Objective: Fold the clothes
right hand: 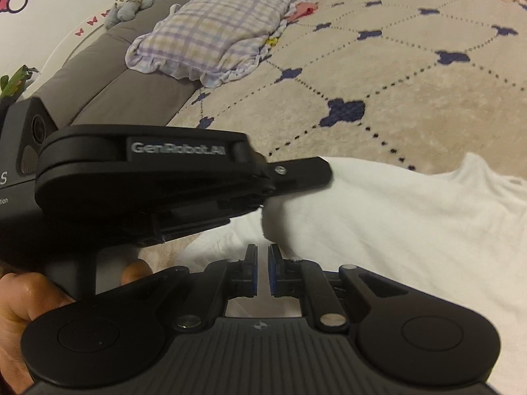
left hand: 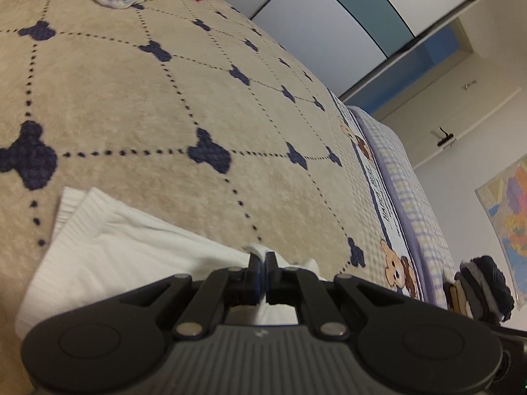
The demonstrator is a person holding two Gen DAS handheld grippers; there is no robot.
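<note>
At lower centre of both views, our left gripper (left hand: 262, 261) pinches a fold of the white knit garment (left hand: 131, 240) lying on the beige plush blanket with navy motifs (left hand: 164, 98); our right gripper (right hand: 262, 268) hovers slightly parted, holding nothing.

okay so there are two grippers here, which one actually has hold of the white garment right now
The left gripper: its fingers are pinched shut on a bunched fold of the white garment. The right gripper has a small gap between its pads, with nothing in it.
</note>
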